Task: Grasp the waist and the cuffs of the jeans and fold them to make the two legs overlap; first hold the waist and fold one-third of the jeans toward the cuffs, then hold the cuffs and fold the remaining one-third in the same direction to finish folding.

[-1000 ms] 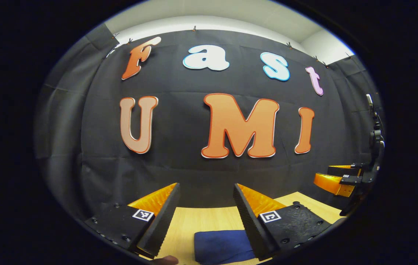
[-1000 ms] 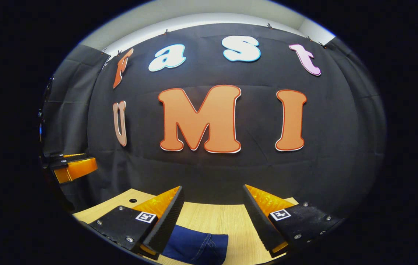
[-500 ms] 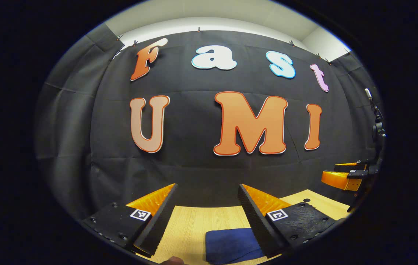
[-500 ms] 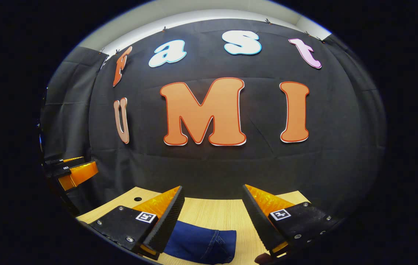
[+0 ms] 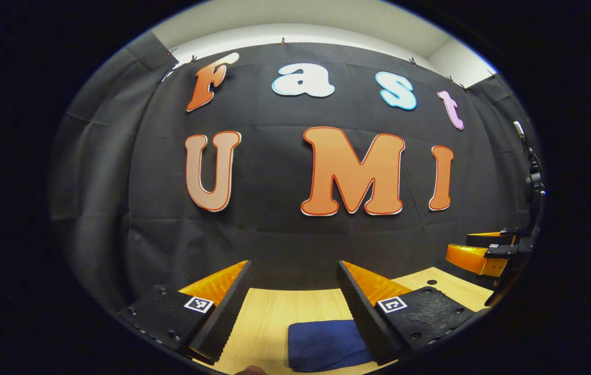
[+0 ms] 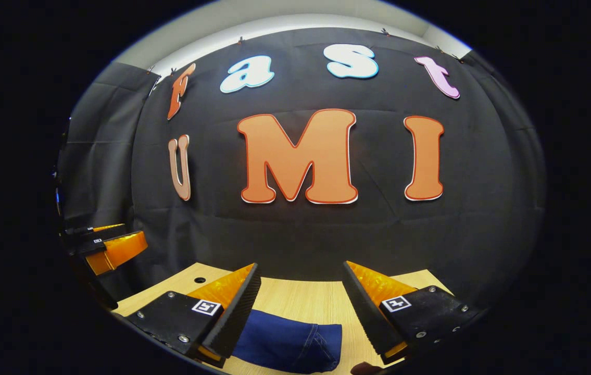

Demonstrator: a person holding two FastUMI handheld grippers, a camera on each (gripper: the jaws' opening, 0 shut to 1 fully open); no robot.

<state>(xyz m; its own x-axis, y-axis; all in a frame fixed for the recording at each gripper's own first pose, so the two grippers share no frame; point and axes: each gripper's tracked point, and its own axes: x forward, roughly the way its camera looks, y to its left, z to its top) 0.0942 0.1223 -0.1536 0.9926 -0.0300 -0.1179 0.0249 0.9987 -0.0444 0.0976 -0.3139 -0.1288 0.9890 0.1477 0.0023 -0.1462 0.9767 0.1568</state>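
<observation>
Dark blue jeans [image 5: 324, 344] lie folded into a compact bundle on the wooden table [image 5: 274, 312], low in the left gripper view. My left gripper [image 5: 293, 271] hangs open above them, with nothing between its fingers. In the right gripper view the same jeans [image 6: 290, 341] lie flat below and left of centre, partly hidden behind one finger. My right gripper [image 6: 300, 273] is open too, raised above the table and holding nothing. Each gripper appears at the edge of the other's view: the right gripper [image 5: 482, 252] and the left gripper [image 6: 110, 247].
The light wooden table [image 6: 316, 297] ends at the black cloth wall close behind the jeans. A small round hole [image 6: 200, 279] sits in the tabletop near its left corner. A fingertip [image 5: 251, 370] shows at the bottom edge.
Both grippers shifted slightly; the jeans slid a little right in both views. The jaws stayed open and the jeans stayed folded on the table.
</observation>
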